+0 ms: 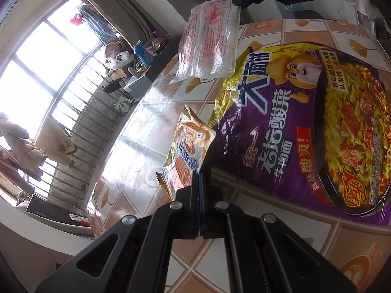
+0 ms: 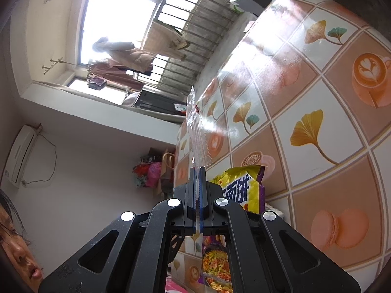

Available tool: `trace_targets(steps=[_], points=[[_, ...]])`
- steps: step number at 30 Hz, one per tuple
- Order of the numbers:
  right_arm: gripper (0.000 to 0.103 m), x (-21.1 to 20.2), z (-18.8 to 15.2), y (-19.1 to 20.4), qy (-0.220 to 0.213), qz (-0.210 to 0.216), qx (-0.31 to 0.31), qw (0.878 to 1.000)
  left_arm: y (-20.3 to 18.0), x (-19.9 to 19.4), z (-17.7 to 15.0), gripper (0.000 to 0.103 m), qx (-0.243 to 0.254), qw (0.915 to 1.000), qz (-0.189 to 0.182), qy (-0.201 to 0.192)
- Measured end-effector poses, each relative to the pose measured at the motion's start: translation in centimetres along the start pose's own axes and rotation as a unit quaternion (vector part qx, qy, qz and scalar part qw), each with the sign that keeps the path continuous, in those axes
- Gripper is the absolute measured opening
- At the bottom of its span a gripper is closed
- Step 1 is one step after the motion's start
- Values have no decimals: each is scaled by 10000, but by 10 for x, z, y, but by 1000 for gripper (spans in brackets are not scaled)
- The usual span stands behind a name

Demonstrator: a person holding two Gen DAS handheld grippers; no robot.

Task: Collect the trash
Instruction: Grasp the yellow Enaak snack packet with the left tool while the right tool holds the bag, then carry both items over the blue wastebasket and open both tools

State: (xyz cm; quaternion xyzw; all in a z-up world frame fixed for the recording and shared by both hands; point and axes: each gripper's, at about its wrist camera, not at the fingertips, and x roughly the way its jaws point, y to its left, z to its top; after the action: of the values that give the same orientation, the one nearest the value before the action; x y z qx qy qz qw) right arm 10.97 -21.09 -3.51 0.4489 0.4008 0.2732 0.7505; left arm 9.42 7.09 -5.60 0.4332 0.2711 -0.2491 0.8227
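We see a tabletop (image 1: 136, 127) covered in a glossy cloth printed with ginkgo leaves, coffee cups and macarons, and on it the trash lies spread out. The largest piece is a purple and yellow instant noodle bag (image 1: 305, 127), lying flat with its long axis running from the near right edge of the left wrist view toward the far middle; its crumpled yellow open end points away from the camera. Its print shows a bowl of noodles, a cartoon mascot and large Chinese characters, among them 老坛酸菜 and 牛肉面, with 酸爽 on a red patch. Beyond it a clear plastic wrapper (image 1: 210, 39) with red small print, too fine to read, hangs off the tabletop from the right hand-held gripper (image 2: 198, 168), whose jaws are pressed together on its near edge; in the right wrist view the wrapper stands edge-on, its long axis straight out along the fingers. Smaller still is a gold and orange snack packet (image 1: 188, 151), lying just left of the noodle bag with its long axis pointing away from the camera toward the window; blue lettering on it reads roughly "Buonk", though we cannot be sure. The left hand-held gripper (image 1: 199, 173) has its jaws fully together right at this packet's near right edge; whether they pinch the foil we cannot tell.
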Motion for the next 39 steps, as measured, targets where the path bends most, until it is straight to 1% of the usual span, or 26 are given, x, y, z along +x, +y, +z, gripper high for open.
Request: trace_targets(steps=[5, 11, 17, 22, 24, 26, 29, 33, 39], points=[[0, -13, -2, -1, -181, 134, 7, 9997, 21, -14, 8, 0, -328, 9988, 296, -205], [0, -35, -4, -4, -514, 257, 75, 9983, 49, -20, 20, 0, -868, 9947, 400, -368], [0, -59, -10, -9, -858, 410, 155, 9953, 81, -23, 35, 0, -1473, 9870, 445, -467], [0, -78, -14, -13, -1108, 530, 196, 9922, 94, -32, 56, 0, -1833, 9802, 368, -652], [0, -87, -16, -16, -1209, 566, 205, 9908, 95, -35, 68, 0, -1883, 9787, 339, -747], [0, -95, -19, -19, -1305, 592, 218, 9894, 87, -43, 77, 0, -1906, 9773, 298, -872], [0, -108, -24, -25, -1443, 619, 252, 9873, 83, -47, 98, 0, -1898, 9761, 153, -1050], [0, -118, -26, -31, -1628, 630, 330, 9841, 70, -51, 130, 0, -1751, 9759, -7, -1303], [0, -139, -34, -53, -1863, 673, 507, 9789, 43, -55, 185, 0, -1523, 9729, -333, -1708]])
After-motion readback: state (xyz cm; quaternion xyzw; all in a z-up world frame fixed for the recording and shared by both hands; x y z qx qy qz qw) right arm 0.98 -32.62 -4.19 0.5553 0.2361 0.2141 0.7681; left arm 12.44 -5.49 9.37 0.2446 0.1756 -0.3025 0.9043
